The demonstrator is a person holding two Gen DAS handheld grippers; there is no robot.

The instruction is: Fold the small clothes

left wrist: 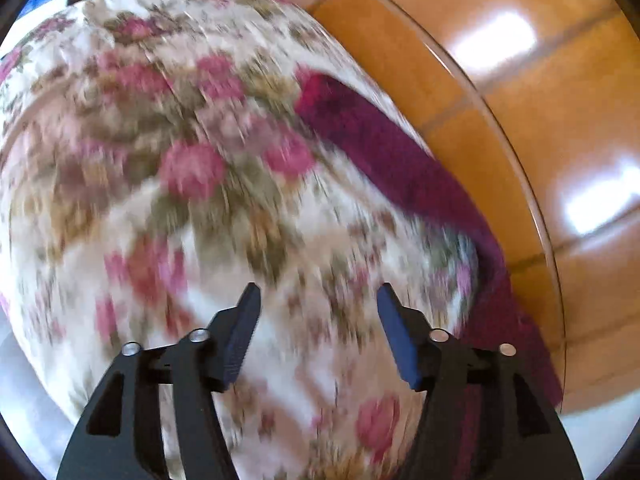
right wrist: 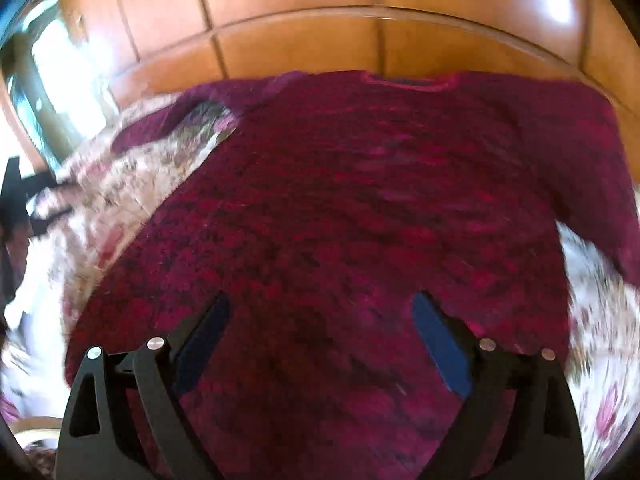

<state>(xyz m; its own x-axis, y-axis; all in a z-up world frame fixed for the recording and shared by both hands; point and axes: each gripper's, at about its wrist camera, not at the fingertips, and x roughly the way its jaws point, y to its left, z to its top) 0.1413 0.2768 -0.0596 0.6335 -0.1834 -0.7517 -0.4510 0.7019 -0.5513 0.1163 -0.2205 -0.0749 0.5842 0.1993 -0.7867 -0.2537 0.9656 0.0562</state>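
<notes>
The maroon knit sweater [right wrist: 360,200] lies spread flat on the floral bedcover [left wrist: 168,168], neckline at the top of the right wrist frame, seemingly laid out for folding. In the left wrist view it shows only along the right edge. The left gripper [left wrist: 318,304] hangs wide apart over the bedcover, holding nothing. The right gripper [right wrist: 320,308] is likewise spread and empty above the sweater's lower part.

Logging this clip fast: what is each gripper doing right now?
Left gripper: open, empty, over the floral bedspread.
Right gripper: open, empty, above the maroon sweater.
</notes>
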